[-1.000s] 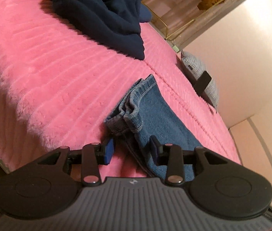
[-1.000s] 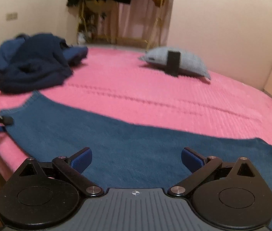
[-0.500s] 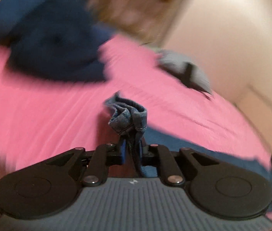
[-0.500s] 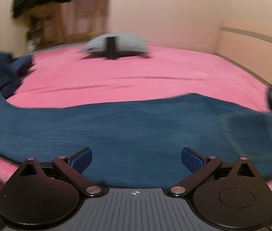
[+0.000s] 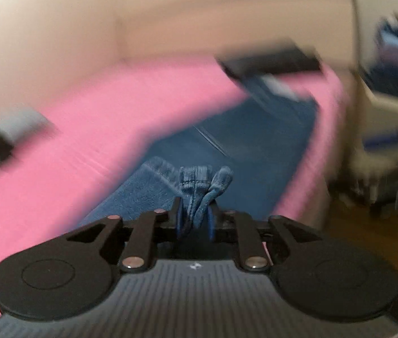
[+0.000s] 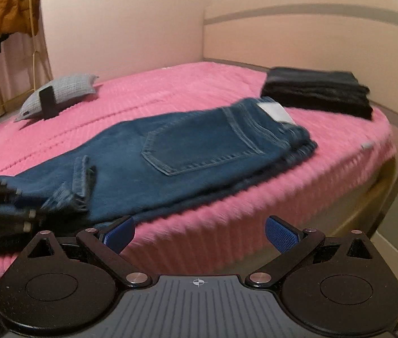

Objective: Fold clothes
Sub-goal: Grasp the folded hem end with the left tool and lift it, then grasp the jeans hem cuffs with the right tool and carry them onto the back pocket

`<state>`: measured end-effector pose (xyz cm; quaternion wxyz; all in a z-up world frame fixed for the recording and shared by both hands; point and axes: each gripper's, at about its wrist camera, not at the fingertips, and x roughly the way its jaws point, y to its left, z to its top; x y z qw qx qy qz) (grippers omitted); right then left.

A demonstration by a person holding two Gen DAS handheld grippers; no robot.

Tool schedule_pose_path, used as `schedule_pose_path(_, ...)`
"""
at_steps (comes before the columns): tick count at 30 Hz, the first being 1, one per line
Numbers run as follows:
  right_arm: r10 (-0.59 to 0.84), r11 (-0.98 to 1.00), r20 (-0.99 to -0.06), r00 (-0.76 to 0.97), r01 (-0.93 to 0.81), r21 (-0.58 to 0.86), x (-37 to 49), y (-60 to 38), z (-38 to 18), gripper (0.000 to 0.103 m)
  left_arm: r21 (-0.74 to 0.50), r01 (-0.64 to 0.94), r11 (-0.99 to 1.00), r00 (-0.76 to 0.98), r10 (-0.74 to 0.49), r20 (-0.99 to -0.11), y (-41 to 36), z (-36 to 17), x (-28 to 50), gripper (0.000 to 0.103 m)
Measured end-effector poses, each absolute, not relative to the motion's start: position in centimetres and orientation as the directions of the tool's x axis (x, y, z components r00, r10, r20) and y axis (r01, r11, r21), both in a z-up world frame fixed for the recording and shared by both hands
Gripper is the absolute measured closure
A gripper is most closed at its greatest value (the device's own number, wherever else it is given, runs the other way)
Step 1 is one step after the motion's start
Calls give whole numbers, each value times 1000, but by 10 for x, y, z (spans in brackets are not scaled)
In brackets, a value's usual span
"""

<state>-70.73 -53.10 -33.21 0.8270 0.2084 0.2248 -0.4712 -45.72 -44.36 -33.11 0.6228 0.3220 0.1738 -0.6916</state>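
- Left tool (image 5: 196, 211), jaws easing apart around the hem (image 5: 199, 180), has carried the jeans (image 6: 199, 140) leg over the seat, halving them.
- Right tool (image 6: 199, 233) gapes empty at the bed's (image 6: 170, 90) near edge.

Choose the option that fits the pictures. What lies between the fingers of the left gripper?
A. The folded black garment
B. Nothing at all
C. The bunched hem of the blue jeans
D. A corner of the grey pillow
C: in the left wrist view the left gripper has the bunched hem of the jeans between its fingers, though its jaws are opening.
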Motion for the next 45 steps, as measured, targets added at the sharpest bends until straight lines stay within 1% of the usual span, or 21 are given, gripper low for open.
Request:
schedule_pose_path(2,-661,487,-568,491,856,173,-707,-533,-333,2,163,970,-182,-31,-753,-657,-432,-340,-457,80)
schedule_pose_path(4,-615,523,-558,557,818,241,-698,-535,-334,2,105,977,-186,-75,-757,-649,-413,-336,-445,77)
schedule_pose_path(6,-550,567,-533,643,756,327,-681,-534,-333,2,43,984,-174,-108,-767,-632,-395,-325,-424,77)
schedule_pose_path(10,-393,580,-484,782,619,529,-644,-529,-334,2,-29,996,-88,-88,-806,-586,-363,-298,-383,69)
schedule_pose_path(13,-313,513,-475,822,567,644,-624,-526,-341,2,-13,1000,18,7,-823,-569,-352,-290,-349,66)
schedule_pose_path(16,-281,464,-505,816,576,673,-606,-525,-348,3,46,993,105,112,-809,-577,-345,-290,-323,66)
schedule_pose_path(18,-286,452,-527,800,597,663,-597,-528,-348,19,60,990,130,140,-800,-583,-343,-292,-309,66)
schedule_pose_path(19,-294,442,-540,789,613,655,-594,-531,-348,23,69,989,134,149,-793,-590,-345,-295,-305,66)
schedule_pose_path(20,-305,433,-538,786,617,657,-593,-534,-347,30,73,989,131,149,-788,-598,-346,-299,-302,66)
schedule_pose_path(23,-349,432,-516,782,623,652,-594,-534,-340,32,60,991,119,130,-765,-630,-351,-314,-294,66)
schedule_pose_path(28,-383,402,-553,740,672,622,-586,-541,-349,49,99,992,77,122,-762,-636,-347,-329,-298,65)
schedule_pose_path(30,-393,383,-570,721,692,611,-583,-546,-357,77,115,991,70,127,-760,-637,-347,-333,-300,65)
schedule_pose_path(33,-393,377,-556,732,680,629,-587,-550,-358,85,129,990,60,129,-764,-632,-345,-333,-302,65)
schedule_pose_path(36,-452,428,-451,770,631,647,-600,-552,-335,87,125,991,58,123,-781,-612,-340,-327,-302,66)
schedule_pose_path(37,-464,438,-440,769,630,641,-604,-555,-332,87,120,991,51,113,-798,-592,-339,-323,-303,66)
schedule_pose_path(39,-447,432,-485,752,656,619,-606,-568,-342,87,108,993,39,95,-808,-581,-342,-320,-306,65)
schedule_pose_path(41,-354,383,-576,737,676,630,-603,-587,-373,86,103,994,34,89,-795,-600,-349,-323,-309,65)
schedule_pose_path(42,-340,370,-579,741,671,643,-607,-591,-379,84,111,993,28,91,-784,-614,-353,-326,-311,65)
schedule_pose_path(43,-348,370,-559,752,658,656,-613,-591,-378,78,123,992,22,95,-772,-629,-357,-329,-313,65)
schedule_pose_path(44,-377,379,-545,749,661,647,-618,-588,-373,61,134,991,16,99,-759,-644,-361,-332,-315,65)
schedule_pose_path(45,-427,395,-536,728,684,613,-623,-584,-366,55,143,990,9,102,-750,-654,-363,-334,-317,65)
